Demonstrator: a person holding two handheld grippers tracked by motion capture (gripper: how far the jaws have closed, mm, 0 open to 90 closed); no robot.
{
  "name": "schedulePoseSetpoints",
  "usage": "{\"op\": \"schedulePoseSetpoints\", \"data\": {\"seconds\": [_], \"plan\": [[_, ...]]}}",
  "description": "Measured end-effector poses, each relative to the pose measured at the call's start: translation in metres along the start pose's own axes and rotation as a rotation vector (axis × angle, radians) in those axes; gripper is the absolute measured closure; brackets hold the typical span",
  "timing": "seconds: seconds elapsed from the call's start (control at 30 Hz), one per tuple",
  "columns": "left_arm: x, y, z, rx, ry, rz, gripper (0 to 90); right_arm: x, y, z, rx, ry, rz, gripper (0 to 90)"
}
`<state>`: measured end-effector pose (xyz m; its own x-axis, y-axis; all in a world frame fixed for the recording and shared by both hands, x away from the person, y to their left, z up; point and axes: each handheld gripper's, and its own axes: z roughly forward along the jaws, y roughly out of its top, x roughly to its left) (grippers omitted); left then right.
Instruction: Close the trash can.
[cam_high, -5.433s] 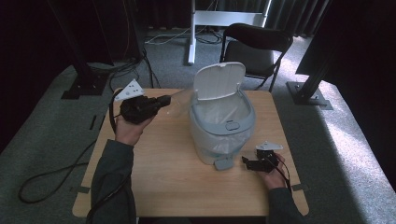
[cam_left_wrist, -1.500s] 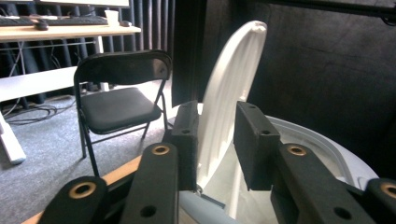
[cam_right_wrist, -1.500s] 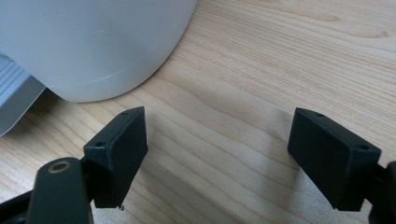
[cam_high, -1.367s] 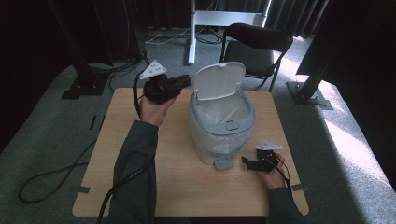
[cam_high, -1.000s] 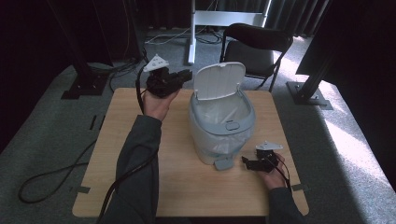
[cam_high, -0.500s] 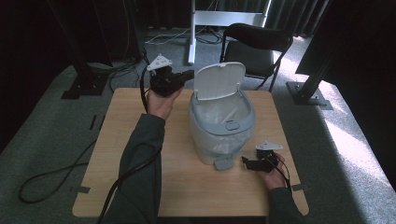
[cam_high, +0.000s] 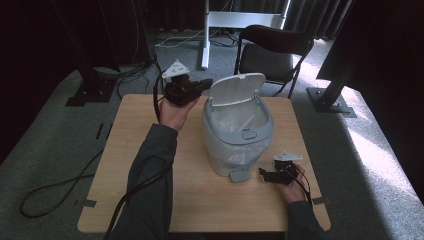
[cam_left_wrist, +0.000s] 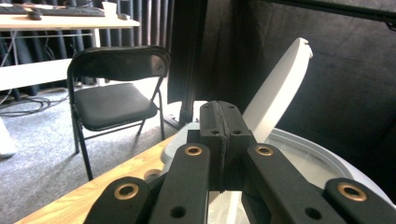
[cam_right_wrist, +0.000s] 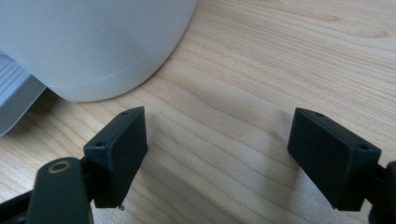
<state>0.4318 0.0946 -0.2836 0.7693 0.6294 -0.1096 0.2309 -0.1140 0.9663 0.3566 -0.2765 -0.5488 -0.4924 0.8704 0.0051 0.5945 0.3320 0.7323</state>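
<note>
A pale grey pedal bin (cam_high: 237, 131) stands in the middle of the wooden table (cam_high: 130, 150), its lid (cam_high: 235, 88) raised and a clear liner inside. My left gripper (cam_high: 204, 83) is held up at the far left of the bin, shut with nothing in it, its tip close to the lid's left edge. In the left gripper view the shut gripper (cam_left_wrist: 223, 121) points at the raised lid (cam_left_wrist: 279, 88) and the bin's rim (cam_left_wrist: 308, 151). My right gripper (cam_high: 262, 172) rests open on the table just right of the foot pedal (cam_high: 239, 174); its fingers (cam_right_wrist: 120, 147) stand wide apart beside the bin's base (cam_right_wrist: 93, 42).
A black folding chair (cam_high: 272, 47) stands behind the table's far edge. A white stand (cam_high: 240, 20) and dark curtains are farther back. Black stand bases sit on the carpet at left (cam_high: 90, 90) and right (cam_high: 330, 100). A cable (cam_high: 55, 185) trails on the floor at left.
My left gripper has moved from the table's left side up and to the right, close to the raised lid. The right gripper has stayed in place, open, by the pedal.
</note>
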Motion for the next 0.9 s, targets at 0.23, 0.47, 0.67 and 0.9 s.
{"op": "schedulePoseSetpoints", "data": {"seconds": [0.23,0.47,0.67,0.9], "plan": [[-0.016,-0.010,-0.001,0.024,-0.044,0.029,89.2,0.000,0.000,0.000,0.000,0.000,0.000,19.1],[-0.034,-0.024,0.000,0.055,-0.088,0.050,87.9,0.000,0.000,0.000,0.000,0.000,0.000,19.1],[-0.051,-0.034,0.003,0.084,-0.118,0.081,87.2,0.000,0.000,0.000,0.000,0.002,0.000,19.1],[-0.065,-0.040,0.010,0.103,-0.137,0.099,87.0,0.000,0.000,0.000,0.000,0.001,-0.002,19.1]]}}
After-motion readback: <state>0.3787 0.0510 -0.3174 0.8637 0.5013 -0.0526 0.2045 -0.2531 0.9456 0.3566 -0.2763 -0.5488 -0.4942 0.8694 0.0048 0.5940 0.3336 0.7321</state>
